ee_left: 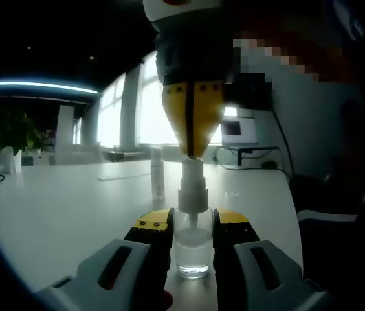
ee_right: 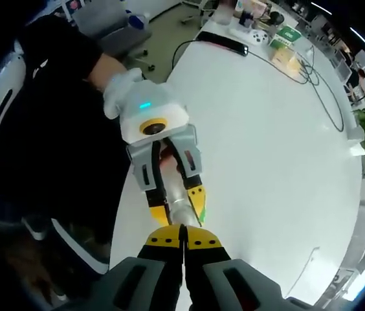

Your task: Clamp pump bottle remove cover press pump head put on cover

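Clear pump bottle [ee_left: 192, 249] upright on white table, white pump head [ee_left: 192, 184] uncovered (cap off)

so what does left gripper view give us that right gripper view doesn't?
Left gripper view: side profile of the pump bottle, its pump head under the right gripper, plus the clear cover standing behind on the table. Right gripper view: top-down look at the left gripper, gloved hand, cables. Shared: both grippers, bottle, white table.
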